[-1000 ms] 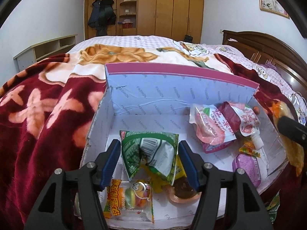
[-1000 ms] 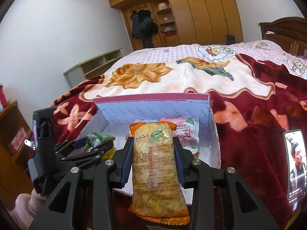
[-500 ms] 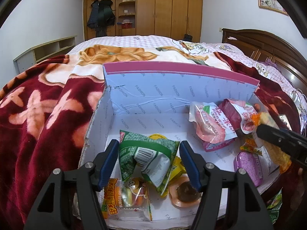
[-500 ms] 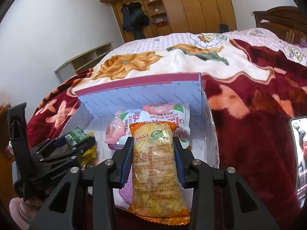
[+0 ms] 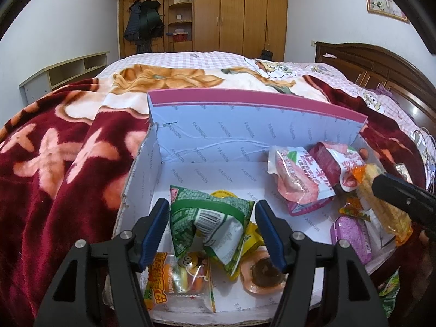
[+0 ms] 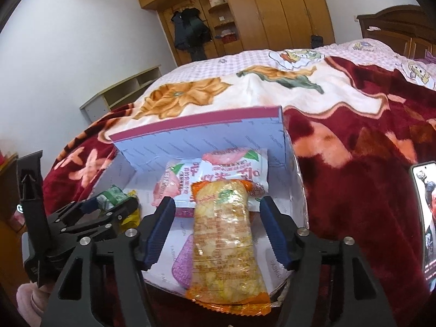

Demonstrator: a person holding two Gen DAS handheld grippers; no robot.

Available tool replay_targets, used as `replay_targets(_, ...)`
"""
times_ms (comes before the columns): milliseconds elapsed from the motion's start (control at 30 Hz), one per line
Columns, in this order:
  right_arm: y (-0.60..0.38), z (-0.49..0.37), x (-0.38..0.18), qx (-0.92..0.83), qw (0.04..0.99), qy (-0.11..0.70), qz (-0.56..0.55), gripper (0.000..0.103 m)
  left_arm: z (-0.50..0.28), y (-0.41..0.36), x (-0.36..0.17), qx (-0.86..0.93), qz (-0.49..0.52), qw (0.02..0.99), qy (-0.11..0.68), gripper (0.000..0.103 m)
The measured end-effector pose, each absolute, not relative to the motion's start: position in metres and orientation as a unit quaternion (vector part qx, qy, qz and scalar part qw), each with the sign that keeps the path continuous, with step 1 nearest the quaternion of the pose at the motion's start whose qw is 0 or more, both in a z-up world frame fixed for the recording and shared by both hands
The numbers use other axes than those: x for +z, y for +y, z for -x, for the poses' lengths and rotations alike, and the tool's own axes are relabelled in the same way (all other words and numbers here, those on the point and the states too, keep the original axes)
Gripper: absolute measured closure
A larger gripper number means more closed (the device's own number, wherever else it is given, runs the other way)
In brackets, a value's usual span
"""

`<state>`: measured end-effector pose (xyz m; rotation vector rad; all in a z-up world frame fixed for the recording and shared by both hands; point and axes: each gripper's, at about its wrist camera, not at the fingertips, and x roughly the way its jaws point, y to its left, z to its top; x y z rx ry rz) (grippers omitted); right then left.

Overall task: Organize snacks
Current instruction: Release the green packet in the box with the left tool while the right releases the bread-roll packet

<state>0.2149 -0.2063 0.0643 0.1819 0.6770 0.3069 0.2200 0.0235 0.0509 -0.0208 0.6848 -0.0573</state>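
A light-blue cardboard box (image 5: pixel 218 136) with a pink rim lies on the bed and holds several snacks. My left gripper (image 5: pixel 211 233) is shut on a green snack packet (image 5: pixel 209 223) and holds it over the box's front left. My right gripper (image 6: pixel 215 231) is open; the yellow-orange snack packet (image 6: pixel 226 242) lies loose between its fingers (image 6: pixel 160 229), over the box's front right. That packet also shows in the left wrist view (image 5: pixel 381 204). Pink packets (image 6: pixel 215 174) lie at the box's back right.
A red flowered blanket (image 5: pixel 54 163) covers the bed around the box. A phone (image 6: pixel 425 218) lies on the blanket to the right. A burger gummy packet (image 5: pixel 177 280), a jelly cup (image 5: pixel 261 272) and a purple packet (image 5: pixel 351 234) lie in the box's front. Wardrobes stand far behind.
My right gripper moved forward over the box and opened, letting go of the yellow-orange packet. My left gripper stayed shut on the green packet with little movement.
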Motion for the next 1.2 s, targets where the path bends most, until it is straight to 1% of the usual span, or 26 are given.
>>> replay_targets(200,-0.2,-0.203,0.074,0.158,0.932,0.318,-0.078,0.034,-0.214,0.033,0.059,-0.035,0.026,0.943,0.329,0.034)
replay_targets(267,-0.199,-0.199,0.077,0.161,0.932,0.314,-0.077,0.031,-0.209,0.033,0.064,-0.039,0.027,0.945,0.323,0.034)
replay_targets(333,-0.198,-0.194,0.081,0.164,0.933,0.309,-0.078,0.029,-0.204,0.034,0.069,-0.045,0.027,0.947,0.318,0.034)
replay_targets(733,-0.19,-0.167,0.09,0.182,0.934,0.299,-0.078,0.029,-0.175,0.034,0.09,-0.073,0.044,0.947,0.311,0.034)
replay_targets(1200,-0.189,-0.136,0.088,0.189,0.927,0.307,-0.101,0.029,-0.135,0.035,0.097,-0.082,0.054,0.946,0.309,0.034)
